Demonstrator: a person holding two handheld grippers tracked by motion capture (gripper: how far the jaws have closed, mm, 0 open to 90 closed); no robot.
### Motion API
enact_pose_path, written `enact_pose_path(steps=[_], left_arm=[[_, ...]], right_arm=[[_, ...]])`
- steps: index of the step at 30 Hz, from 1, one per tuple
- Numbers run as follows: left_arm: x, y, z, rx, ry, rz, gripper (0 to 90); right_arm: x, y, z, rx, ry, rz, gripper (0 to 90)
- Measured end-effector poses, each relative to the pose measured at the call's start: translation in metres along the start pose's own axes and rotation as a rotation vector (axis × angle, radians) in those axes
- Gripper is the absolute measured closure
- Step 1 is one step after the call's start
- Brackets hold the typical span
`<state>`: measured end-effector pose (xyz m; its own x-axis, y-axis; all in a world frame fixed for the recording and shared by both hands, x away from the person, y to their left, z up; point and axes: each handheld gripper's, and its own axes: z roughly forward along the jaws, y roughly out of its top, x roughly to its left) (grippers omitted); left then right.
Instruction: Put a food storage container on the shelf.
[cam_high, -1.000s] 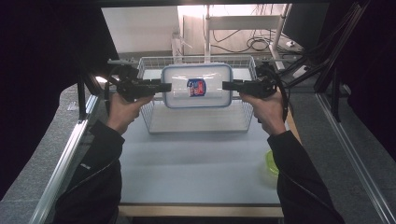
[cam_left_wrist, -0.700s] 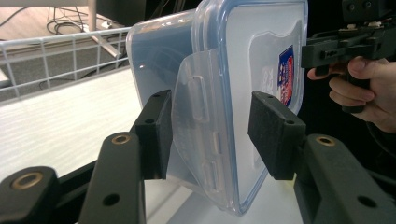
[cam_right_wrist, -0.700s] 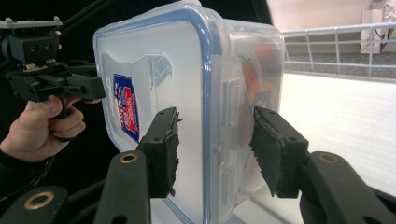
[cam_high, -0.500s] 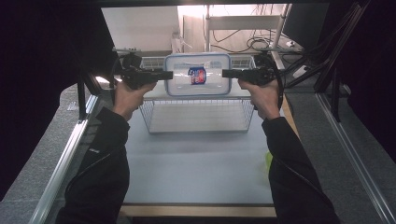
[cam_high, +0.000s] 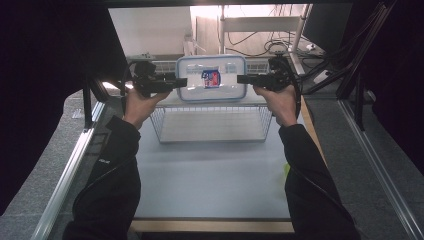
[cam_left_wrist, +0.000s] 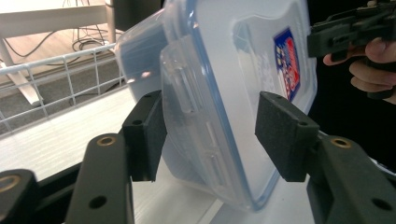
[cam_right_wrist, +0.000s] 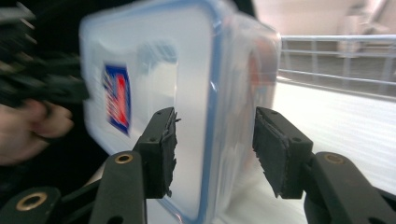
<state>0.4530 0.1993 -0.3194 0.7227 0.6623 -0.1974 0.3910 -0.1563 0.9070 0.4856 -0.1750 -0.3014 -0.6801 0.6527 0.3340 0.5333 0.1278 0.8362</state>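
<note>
1. A clear plastic container (cam_high: 211, 78) with a blue-edged lid and a red-and-blue label (cam_high: 210, 78) sits at the far end of the pale bench (cam_high: 210, 175), at the far rim of a white wire basket (cam_high: 212, 122).
2. In the high view the container stands between the two grippers, with its lid facing the camera.
3. The left gripper (cam_high: 176, 82) is held level at the container's left end; a hand (cam_high: 142, 102) grips its body.
4. In the left gripper view (cam_left_wrist: 210, 135) the container's end, with its side latch, lies between the two black pads. The left pad sits against the latch side. The right pad stands clear of the lid, with a visible gap.
5. The left jaws have just been opening, and they now stand partly apart around the container without clamping it.
6. The right gripper (cam_high: 246, 79) points in from the right at the container's other end, held by the other hand (cam_high: 279, 100).
7. In the right gripper view (cam_right_wrist: 215, 144) the container's blue rim runs between the pads. A gap shows on each side, so this gripper brackets the edge loosely with its jaws about half open.
8. The container's lower edge rests on the white surface in both gripper views.
</note>
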Motion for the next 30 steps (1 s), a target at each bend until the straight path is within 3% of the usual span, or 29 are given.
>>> enact_pose_path(steps=[5, 9, 13, 14, 16, 20, 23, 26, 29, 30], left_arm=[[0.0, -0.001, 0.004, 0.006, 0.021, 0.007, 33.4], [0.003, 0.001, 0.005, 0.015, 0.03, 0.009, 31.6], [-0.001, 0.002, 0.008, 0.051, 0.118, 0.074, 28.1], [-0.002, 0.001, 0.009, 0.025, 0.131, 0.072, 27.5], [-0.001, 0.001, 0.009, 0.015, 0.125, 0.049, 30.5], [0.0, 0.001, 0.008, 0.008, 0.133, 0.047, 33.9], [-0.002, 0.0, 0.003, -0.023, 0.136, 0.071, 35.5], [-0.006, -0.007, -0.005, -0.015, 0.143, 0.105, 39.4], [-0.007, -0.018, -0.013, -0.006, 0.132, 0.1, 48.8], [-0.007, -0.022, -0.014, -0.001, 0.121, 0.091, 57.3]], right_arm=[[0.003, -0.002, 0.007, 0.029, -0.035, -0.026, 50.5], [-0.001, -0.004, 0.009, 0.023, -0.022, -0.003, 51.3], [0.0, -0.004, 0.009, 0.023, -0.017, 0.001, 52.4], [0.001, -0.004, 0.009, 0.02, -0.012, -0.002, 52.5], [0.002, -0.003, 0.008, 0.0, -0.024, -0.001, 56.8], [0.003, -0.002, 0.008, -0.004, -0.037, -0.019, 57.7], [0.005, -0.002, 0.006, -0.032, -0.054, -0.045, 59.5], [0.009, -0.004, 0.0, -0.04, -0.076, -0.087, 64.0], [0.013, -0.012, -0.007, -0.041, -0.09, -0.122, 73.6], [0.014, -0.018, -0.009, -0.042, -0.084, -0.122, 80.4]])
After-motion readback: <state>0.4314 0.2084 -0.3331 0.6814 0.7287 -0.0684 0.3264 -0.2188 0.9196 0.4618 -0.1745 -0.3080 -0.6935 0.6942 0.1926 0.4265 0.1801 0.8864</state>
